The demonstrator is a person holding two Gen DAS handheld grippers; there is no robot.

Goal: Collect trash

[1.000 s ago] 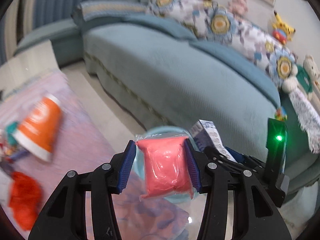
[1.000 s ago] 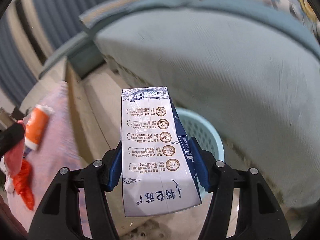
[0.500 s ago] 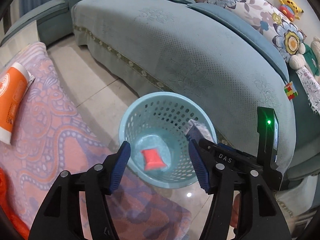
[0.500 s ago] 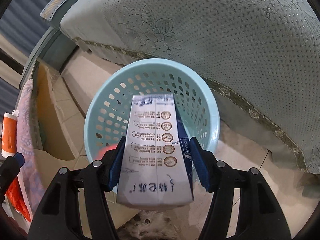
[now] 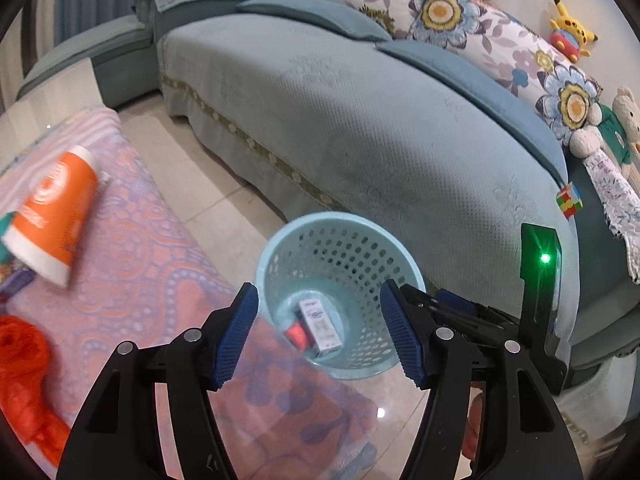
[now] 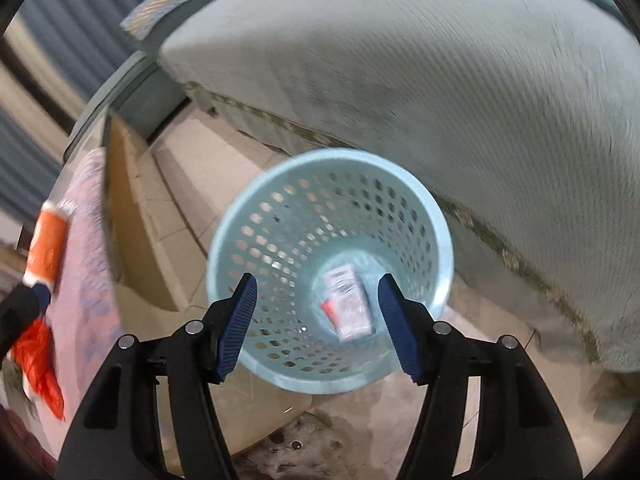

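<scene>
Blue ribbed pads on your left gripper (image 5: 319, 332) stand wide apart with nothing between them, and your right gripper (image 6: 316, 322) is spread just as wide and empty too. Below both sits the pale blue perforated plastic basket (image 5: 362, 248) on the tiled floor, close against the teal sofa (image 5: 360, 120). At its bottom the white printed milk carton (image 5: 321, 327) lies beside the pink plastic packet (image 5: 298, 334), touching it. To your left, the orange and white tube (image 5: 54, 216) lies on the pink patterned cloth (image 5: 140, 264), near the crumpled red bag (image 5: 24, 376).
</scene>
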